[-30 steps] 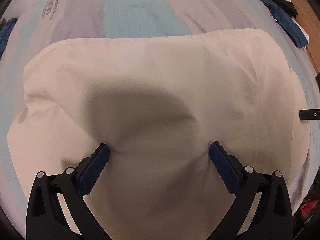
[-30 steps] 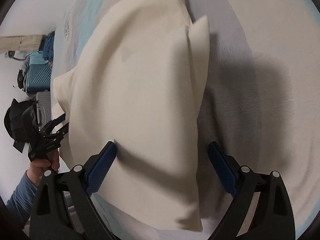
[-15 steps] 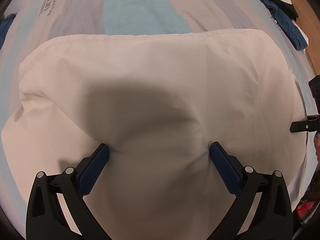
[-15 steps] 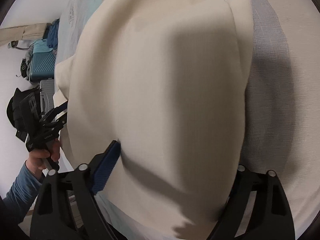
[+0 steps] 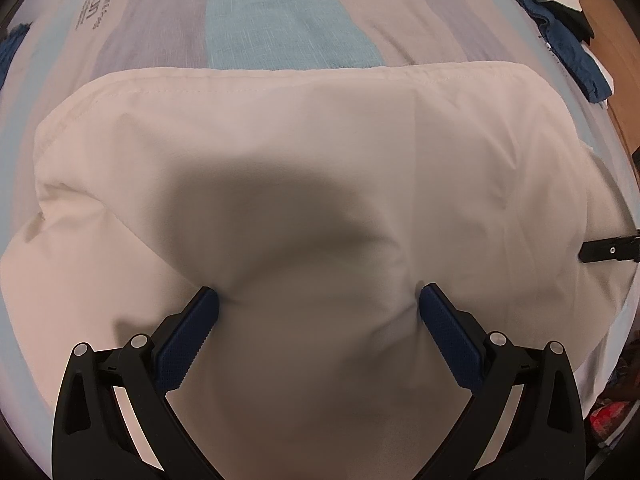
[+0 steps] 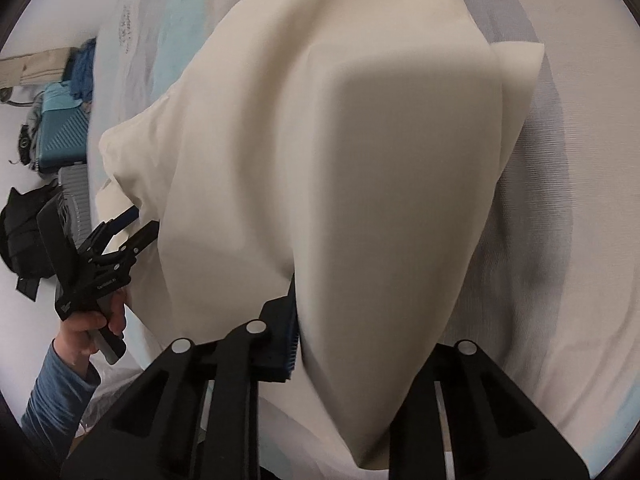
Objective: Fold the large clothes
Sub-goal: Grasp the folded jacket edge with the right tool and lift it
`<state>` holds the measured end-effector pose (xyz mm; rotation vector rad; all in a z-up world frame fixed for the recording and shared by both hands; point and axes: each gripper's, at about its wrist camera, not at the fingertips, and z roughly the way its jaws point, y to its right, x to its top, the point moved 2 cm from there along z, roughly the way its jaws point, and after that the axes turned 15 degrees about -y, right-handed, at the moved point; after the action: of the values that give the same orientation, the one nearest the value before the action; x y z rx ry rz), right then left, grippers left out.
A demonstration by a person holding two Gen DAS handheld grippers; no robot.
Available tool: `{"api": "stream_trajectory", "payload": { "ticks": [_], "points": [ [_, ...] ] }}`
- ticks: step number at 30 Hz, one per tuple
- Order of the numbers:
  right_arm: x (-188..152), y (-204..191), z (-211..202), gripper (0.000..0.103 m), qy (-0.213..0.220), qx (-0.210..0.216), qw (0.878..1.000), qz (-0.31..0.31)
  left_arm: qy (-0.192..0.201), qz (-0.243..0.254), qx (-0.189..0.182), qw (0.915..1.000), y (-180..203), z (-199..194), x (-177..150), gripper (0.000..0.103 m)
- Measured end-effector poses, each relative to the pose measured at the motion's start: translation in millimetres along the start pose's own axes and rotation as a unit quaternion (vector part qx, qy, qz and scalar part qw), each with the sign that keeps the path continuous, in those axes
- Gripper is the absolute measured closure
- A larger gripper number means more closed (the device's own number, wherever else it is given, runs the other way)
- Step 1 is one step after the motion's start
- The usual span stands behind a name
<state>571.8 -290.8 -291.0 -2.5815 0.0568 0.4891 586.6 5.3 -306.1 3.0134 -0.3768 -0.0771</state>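
Right gripper [image 6: 360,344] went from wide open 1 s ago to closing in on the cream garment [image 5: 304,184], w/ a fold bunched btwn its fingers; looks clamped, but the right finger's hidden so can't tell 100%. Left gripper [image 5: 318,300] hasn't budged: fully spread, tips pressing the cloth flat on the striped bedsheet [image 5: 280,24] at 6 o'clock. Prob about to lift the next fold.

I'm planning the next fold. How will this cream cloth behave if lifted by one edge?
The cream cloth is probably floppy: it drapes and sags over the right gripper. It seems light, bunching into soft creases between the open left gripper fingers. It would likely slide easily on the striped bedsheet.
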Motion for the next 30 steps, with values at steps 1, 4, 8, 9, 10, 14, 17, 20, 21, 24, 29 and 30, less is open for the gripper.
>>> {"api": "stream_trajectory", "payload": {
  "ticks": [1, 4, 8, 9, 10, 14, 17, 20, 21, 24, 29, 30],
  "points": [
    [-1, -5, -4, 0.085, -0.001, -0.008, 1.0, 0.002, 0.001, 0.0, -0.001, 1.0, 0, 1, -1, 0.005],
    [-3, -21, -12, 0.087, -0.009, -0.025, 1.0, -0.001, 0.002, -0.001, -0.003, 1.0, -1, 6, -5, 0.005],
    [-7, -41, -27, 0.088, -0.011, -0.05, 0.999, -0.001, 0.004, 0.0, -0.007, 1.0, 0, 7, -7, 0.005],
    [-8, -49, -30, 0.088, -0.01, -0.056, 0.998, -0.001, 0.004, 0.001, -0.008, 1.0, -8, 4, -9, 0.005],
    [-10, -58, -34, 0.088, -0.007, -0.065, 0.998, -0.002, 0.005, 0.0, -0.009, 0.9999, -9, 2, -11, 0.006],
    [-19, -79, -48, 0.088, 0.004, -0.089, 0.996, -0.003, 0.01, -0.014, -0.028, 0.9995, -20, -21, -18, 0.01],
    [-26, -101, -56, 0.088, 0.015, -0.105, 0.994, -0.002, 0.02, -0.013, -0.031, 0.9992, -29, -40, -32, 0.01],
    [-33, -120, -64, 0.088, 0.022, -0.128, 0.992, 0.009, 0.028, -0.001, -0.028, 0.9992, -39, -59, -45, 0.01],
    [-35, -125, -66, 0.088, 0.025, -0.135, 0.99, 0.014, 0.029, 0.001, -0.03, 0.9991, -42, -63, -48, 0.01],
    [-42, -148, -69, 0.088, 0.034, -0.166, 0.985, 0.043, 0.042, 0.004, -0.028, 0.9987, -57, -84, -62, 0.01],
    [-49, -207, -60, 0.088, 0.034, -0.224, 0.973, 0.052, 0.056, -0.012, -0.029, 0.998, -99, -118, -74, 0.009],
    [-49, -216, -58, 0.088, 0.032, -0.23, 0.971, 0.052, 0.057, -0.014, -0.025, 0.9979, -107, -123, -80, 0.009]
  ]
}}
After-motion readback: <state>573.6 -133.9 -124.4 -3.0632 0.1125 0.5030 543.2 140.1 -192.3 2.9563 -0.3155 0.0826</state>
